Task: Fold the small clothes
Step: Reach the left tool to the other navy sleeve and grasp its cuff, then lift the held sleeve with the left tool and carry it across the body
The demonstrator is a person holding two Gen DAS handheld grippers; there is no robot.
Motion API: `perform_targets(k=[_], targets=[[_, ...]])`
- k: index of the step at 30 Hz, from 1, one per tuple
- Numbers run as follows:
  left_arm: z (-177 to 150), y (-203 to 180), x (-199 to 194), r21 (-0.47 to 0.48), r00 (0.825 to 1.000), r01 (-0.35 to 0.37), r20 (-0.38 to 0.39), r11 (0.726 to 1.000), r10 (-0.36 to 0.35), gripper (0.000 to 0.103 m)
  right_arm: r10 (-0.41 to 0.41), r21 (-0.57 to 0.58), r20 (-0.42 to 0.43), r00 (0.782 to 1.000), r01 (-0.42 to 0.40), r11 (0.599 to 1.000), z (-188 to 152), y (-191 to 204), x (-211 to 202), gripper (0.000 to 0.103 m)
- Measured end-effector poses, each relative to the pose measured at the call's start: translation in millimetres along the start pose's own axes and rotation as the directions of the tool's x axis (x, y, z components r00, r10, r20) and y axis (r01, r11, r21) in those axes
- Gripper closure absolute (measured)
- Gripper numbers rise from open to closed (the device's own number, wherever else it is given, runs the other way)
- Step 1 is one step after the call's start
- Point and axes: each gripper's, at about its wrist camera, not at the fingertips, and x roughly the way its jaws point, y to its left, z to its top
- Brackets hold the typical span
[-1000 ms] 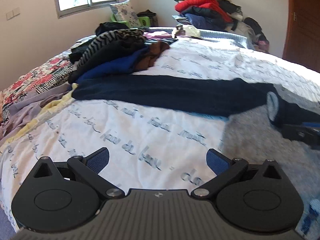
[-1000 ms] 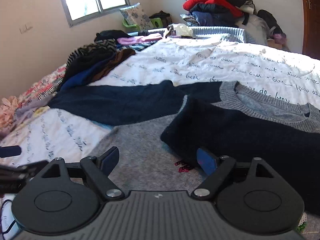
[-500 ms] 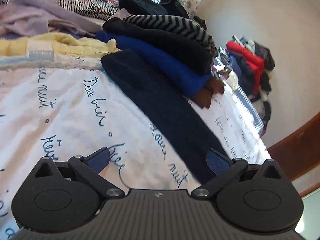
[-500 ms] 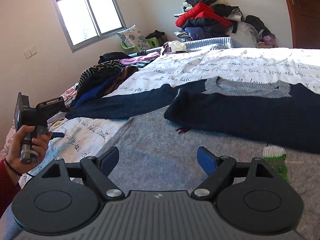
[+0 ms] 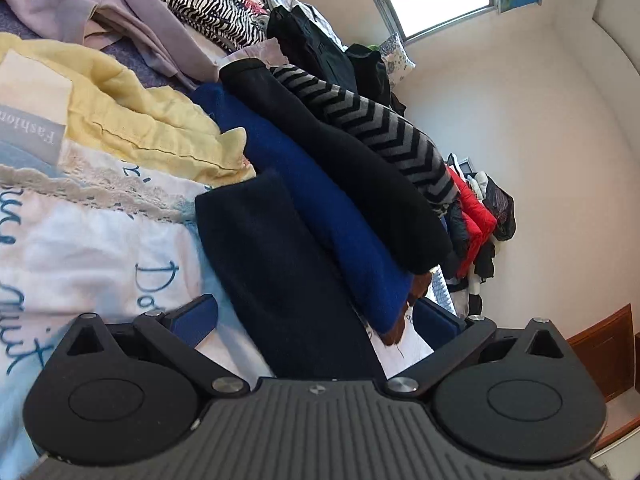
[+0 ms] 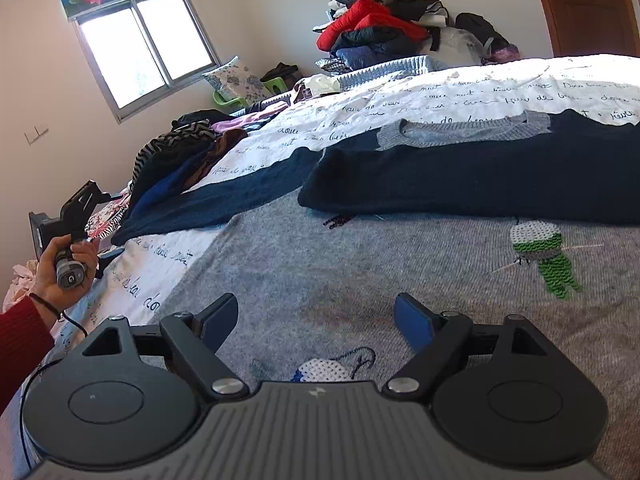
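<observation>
A grey sweater [image 6: 360, 264] with navy sleeves lies flat on the bed. One navy sleeve [image 6: 480, 180] is folded across its chest; the other navy sleeve [image 6: 224, 200] stretches out to the left. In the left wrist view this outstretched sleeve [image 5: 280, 272] runs between the fingers of my left gripper [image 5: 316, 320], which is open and tilted just above its cuff end. My left gripper also shows in the right wrist view [image 6: 86, 204], held in a hand. My right gripper [image 6: 316, 320] is open and empty above the sweater's grey body.
A stack of folded clothes [image 5: 340, 184] lies beside the sleeve. Yellow fabric [image 5: 132, 120], lilac and zebra-print garments [image 5: 208, 12] lie at the bed's left edge. A clothes heap [image 6: 384, 32] rises at the far end. A wooden door [image 6: 588, 4] stands at the right.
My left gripper has swung left and down to the outstretched sleeve's cuff, rolling sideways. My right gripper has pulled back and up from the folded sleeve, over the grey body.
</observation>
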Motion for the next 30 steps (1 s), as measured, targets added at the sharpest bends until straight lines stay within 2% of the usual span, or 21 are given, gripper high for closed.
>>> perform_targets(k=[4,9,12,14,16,18,21,22,25,30], targets=[[10.6,9.4,17.1,-0.04,0.999,0.014,0.048,0.999,-0.012,0.003,-0.001,0.0,0.018,1.0,0.001,1.0,-3.0,-1.3,0.5,0.017],[19.8,7.1,36.1,-0.009,0.995,-0.062,0.075,0.998,0.063,0.026,-0.007,-0.001,0.019,1.0,0.007,1.0,-7.5,-2.3,4.7,0.015],[22.4,7.1,43.3,0.009,0.988,-0.133,0.078,0.991,0.132,0.055,-0.031,-0.059,0.016,0.999,0.032,0.998,-10.5,7.0,8.5,0.009],[23.9,12.4,46.0,-0.002,0.981,-0.173,0.083,0.985,0.172,0.079,-0.046,-0.098,0.006,0.999,0.047,0.994,-11.9,13.3,11.8,0.007],[24.5,16.4,43.8,-0.017,0.98,-0.179,0.086,0.984,0.18,0.088,-0.053,-0.124,-0.006,0.999,0.051,0.991,-12.7,17.3,14.5,0.003],[23.5,12.3,41.1,0.017,0.977,-0.193,0.093,0.981,0.191,0.091,-0.053,-0.134,-0.013,0.999,0.051,0.99,-13.1,18.9,15.9,0.002],[17.0,-9.3,34.9,0.148,0.966,-0.244,0.126,0.958,0.226,0.094,-0.047,-0.13,-0.017,0.999,0.045,0.991,-13.0,17.9,16.8,0.001],[13.3,-18.6,31.8,0.195,0.966,-0.243,0.139,0.95,0.219,0.095,-0.045,-0.126,-0.017,0.999,0.042,0.991,-12.8,17.2,16.7,0.001],[1.2,-47.4,19.6,0.313,0.974,-0.209,0.154,0.927,0.167,0.095,-0.041,-0.123,-0.017,0.999,0.038,0.992,-12.7,16.3,16.7,0.001],[-32.9,-99.8,-2.4,0.49,0.984,-0.144,0.16,0.86,0.074,0.095,-0.041,-0.123,-0.017,0.999,0.038,0.992,-12.6,16.3,16.7,0.001]])
